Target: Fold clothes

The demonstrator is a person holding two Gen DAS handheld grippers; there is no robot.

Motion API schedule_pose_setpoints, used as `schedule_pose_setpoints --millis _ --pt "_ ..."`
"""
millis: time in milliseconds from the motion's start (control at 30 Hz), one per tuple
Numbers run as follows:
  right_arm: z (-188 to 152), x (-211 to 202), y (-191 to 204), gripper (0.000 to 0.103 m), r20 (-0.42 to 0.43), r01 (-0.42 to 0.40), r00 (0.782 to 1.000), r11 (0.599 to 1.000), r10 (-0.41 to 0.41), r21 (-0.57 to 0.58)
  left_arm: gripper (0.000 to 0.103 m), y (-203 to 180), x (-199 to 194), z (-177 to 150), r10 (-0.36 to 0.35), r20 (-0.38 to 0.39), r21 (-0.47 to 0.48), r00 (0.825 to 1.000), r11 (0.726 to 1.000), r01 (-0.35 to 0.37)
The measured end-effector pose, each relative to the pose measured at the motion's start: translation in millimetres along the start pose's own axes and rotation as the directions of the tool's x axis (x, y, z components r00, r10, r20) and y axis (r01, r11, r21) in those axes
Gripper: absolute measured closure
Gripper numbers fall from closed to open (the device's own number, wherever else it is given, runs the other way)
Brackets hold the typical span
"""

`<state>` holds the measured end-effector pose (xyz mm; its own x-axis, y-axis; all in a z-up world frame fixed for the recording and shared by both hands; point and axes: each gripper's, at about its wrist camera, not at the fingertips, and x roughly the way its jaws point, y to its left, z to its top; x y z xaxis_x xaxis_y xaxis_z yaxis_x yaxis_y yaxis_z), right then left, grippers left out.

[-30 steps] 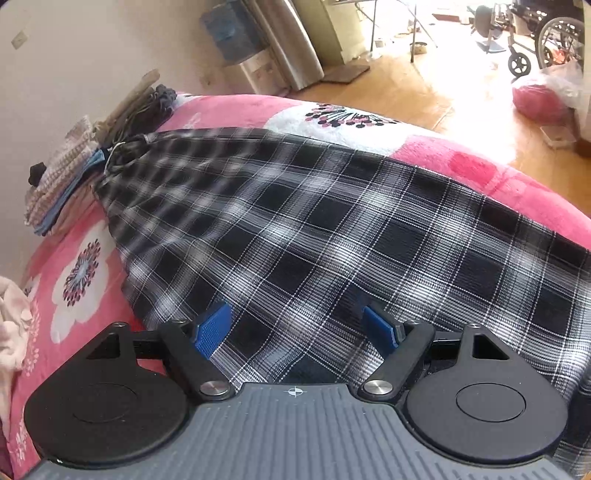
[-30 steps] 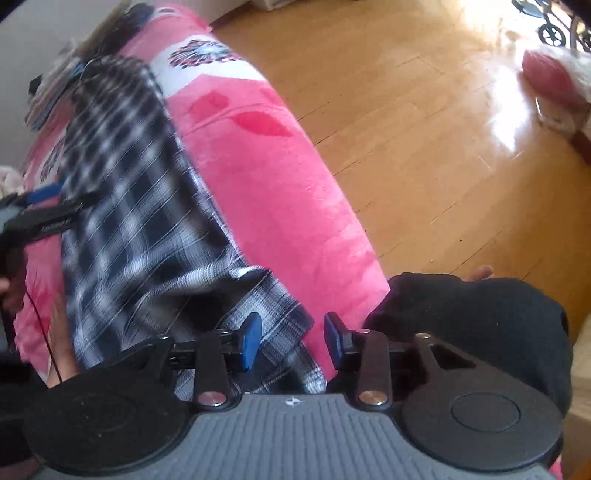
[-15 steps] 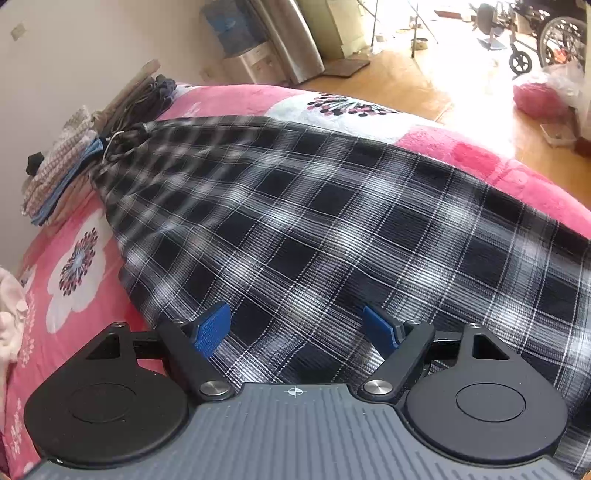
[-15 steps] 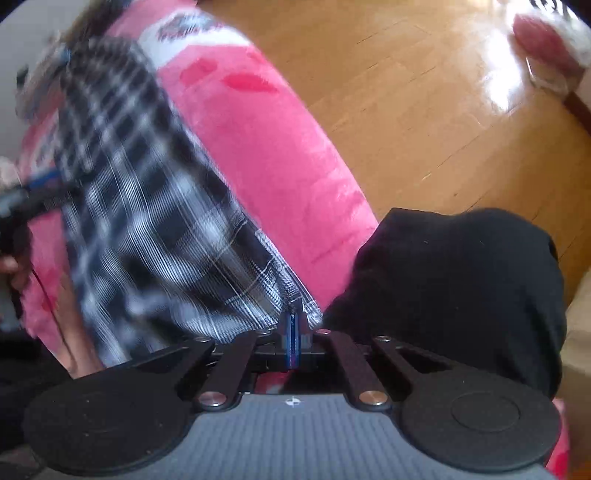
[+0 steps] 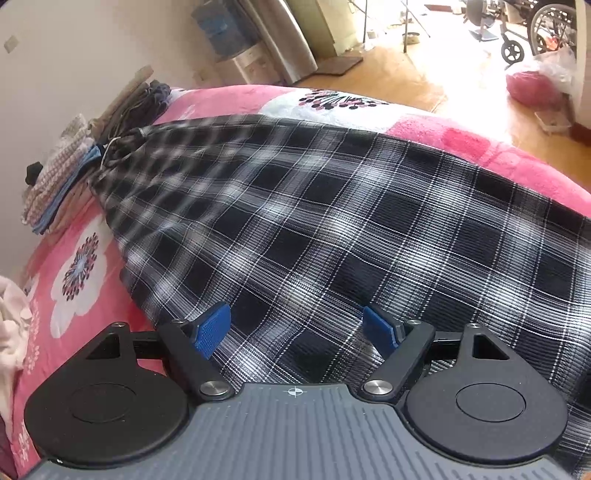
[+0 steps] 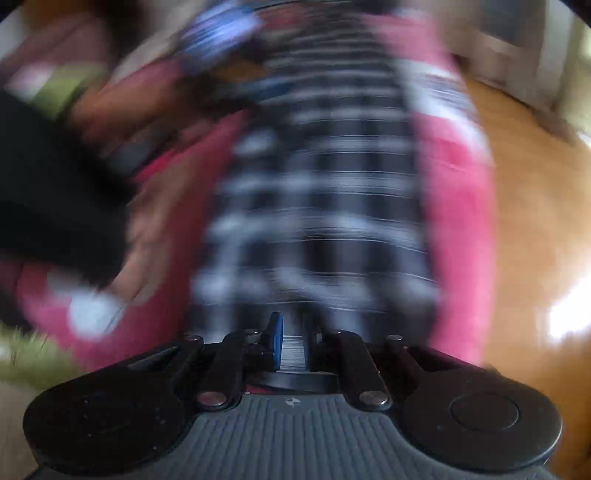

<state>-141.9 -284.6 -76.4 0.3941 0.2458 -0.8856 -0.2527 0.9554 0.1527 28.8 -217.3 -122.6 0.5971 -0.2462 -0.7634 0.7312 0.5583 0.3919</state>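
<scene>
Blue pads (image 5: 212, 329) line the two fingers of the left gripper (image 5: 295, 328), whose jaws stand wide apart with nothing pinched between them; they hang low over the near part of a black-and-white checked garment (image 5: 332, 229). The garment lies spread across a pink blanket (image 5: 461, 136) printed with white flowers, and reaches from the near edge up toward the far corner of the bed. At that far corner, beside the wall, a stack of folded clothes (image 5: 55, 184) rests on the blanket, just beside the garment's far end. Past the bed lies a wooden floor (image 5: 424, 74) in bright light, with a wheelchair (image 5: 546, 26) well off.

The right gripper (image 6: 291, 341) shows narrow jaws that have just been closing and then easing slightly; a strip of the checked garment (image 6: 325, 177) sits in the slim gap between the blue pads (image 6: 276, 339), apparently gripped there, though the view is heavily blurred. From the jaws the cloth runs away up the middle of the view, with the pink blanket (image 6: 458, 206) on both sides and the wooden floor (image 6: 535, 192) to the right. At the left is a dark sleeve (image 6: 55, 192).
</scene>
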Motion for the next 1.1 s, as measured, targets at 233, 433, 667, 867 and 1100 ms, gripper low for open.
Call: schedule_pose_setpoints --millis 233,433,667,867,1100 --pt "4 53 56 0.091 -0.124 -0.115 0.987 0.988 0.103 -0.100 0.024 0 -6 -2 -0.003 0.020 -0.004 1.000 1.000 0.003" --pt "4 66 66 0.072 -0.140 -0.098 0.986 0.991 0.085 -0.088 0.024 3 -7 -4 -0.010 0.022 -0.014 1.000 1.000 0.010" --pt "0 75 67 0.088 -0.120 -0.042 0.992 0.997 0.034 -0.061 0.024 7 -7 -6 -0.013 0.020 -0.029 1.000 0.999 0.014" --pt "1 71 56 0.103 -0.106 -0.025 0.994 1.000 0.025 0.001 0.024 6 -6 -7 -0.014 0.013 -0.026 1.000 1.000 0.014" --pt "1 70 62 0.102 -0.082 -0.037 0.996 0.999 0.035 -0.020 0.024 5 -6 -8 -0.012 0.012 -0.021 1.000 1.000 0.012"
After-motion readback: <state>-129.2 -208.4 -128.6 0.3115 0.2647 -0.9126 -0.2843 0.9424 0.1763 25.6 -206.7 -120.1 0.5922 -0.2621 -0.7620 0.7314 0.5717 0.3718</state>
